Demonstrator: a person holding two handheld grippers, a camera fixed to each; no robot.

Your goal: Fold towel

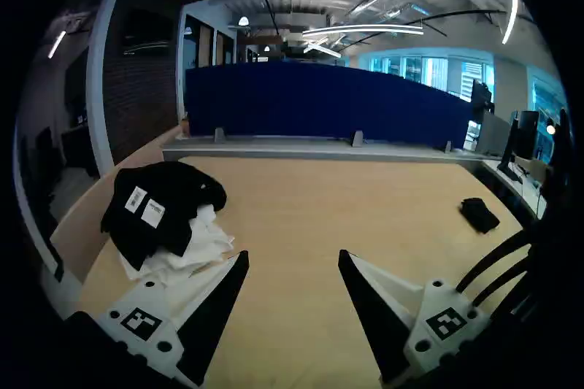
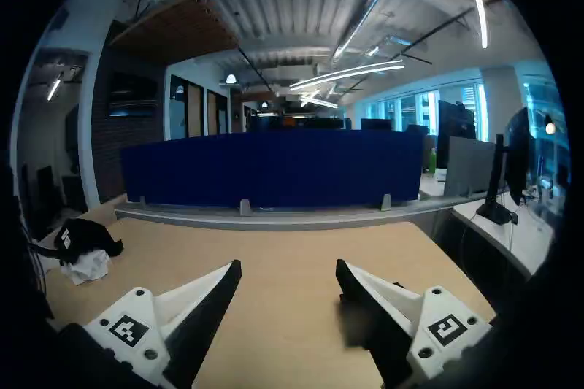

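Left gripper (image 1: 292,272): tongs spread wide, nothing btwn them, tips over bare wood of the table (image 1: 306,199), touching no cloth. Right gripper (image 2: 287,279): same, fingers apart, gap empty, over the table's middle part.

Towel pile (image 1: 164,221) sits at the table's left edge, approx. halfway btwn near & far edges in left gripper view. It is just beyond & to the left of that gripper's left finger (image 1: 219,301), not touching it. Black towel (image 1: 157,192) is crumpled on top w/ two white tags (image 1: 152,212) facing up. White towel (image 1: 204,243) is bunched under it, sticking out toward the table's middle & near edge. Neither lies flat or folded. In right gripper view the same pile (image 2: 84,247) is far off by the left edge, black over white, well apart from that gripper.

Small black cloth lump (image 1: 479,214) lies alone near the table's right edge, well apart from the pile; can't tell what it is.

Blue divider panel (image 1: 328,104) stands along the far edge on grey feet. A monitor (image 2: 515,163) stands on the next desk past the right edge.
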